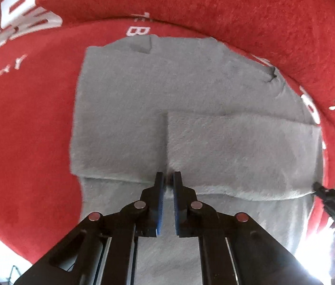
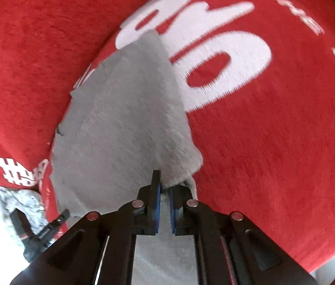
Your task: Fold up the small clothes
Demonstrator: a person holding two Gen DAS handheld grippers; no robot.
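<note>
Both grippers, the left gripper (image 1: 168, 178) and right gripper (image 2: 165, 185), were clamped on edges of the fuzzy grey fleece garment (image 1: 124, 109) lying on the red printed blanket (image 1: 24, 118). Lifting both together (evenly, I'd judge) would keep the fold straight. Its long axis ran away from the left camera.

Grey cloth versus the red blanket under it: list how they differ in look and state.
The grey cloth is plain, while the red blanket carries white lettering. The grey cloth is small and partly folded over itself; the red blanket spreads past it on every side. The grey cloth is pinched by the left gripper and the right gripper; the red blanket lies ungripped. Both look soft and fuzzy.
</note>
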